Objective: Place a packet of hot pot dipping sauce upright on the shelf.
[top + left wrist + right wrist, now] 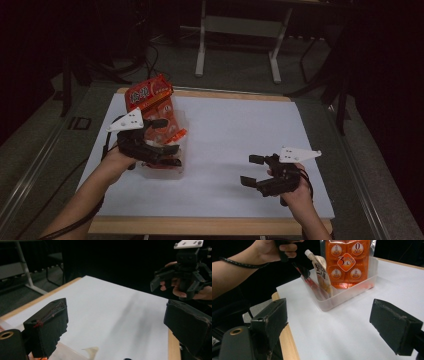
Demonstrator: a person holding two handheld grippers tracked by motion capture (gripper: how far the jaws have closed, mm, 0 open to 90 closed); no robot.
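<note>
A: Where did things stand?

B: A clear tub [165, 167] sat on the left of the desk [240, 130], holding an orange pack [149, 93] that stood upright and rose above its rim, with a pale spout pouch [320, 270] leaning beside it. The left claw [165, 136] hovered over the tub with its jaws wide apart and nothing between them. The right claw [252, 170] waited well apart on the bare white sheet, jaws also spread and empty.

A: What could have gone wrong?

B: I judged the tall pack the risk. It stood top-heavy in a light tub, so a jaw brushing it on the way down could have tipped it or dragged the tub along the sheet. The pouch might have slid flat too.

A: Did the 3 views differ?

B: Yes. The right claw view showed the pouch and the pack's printed face plainly; from the high view the pouch was probably hidden behind the left claw. The left claw view looked across the sheet to the right claw [172, 281] and caught just a corner of the tub's rim.
</note>
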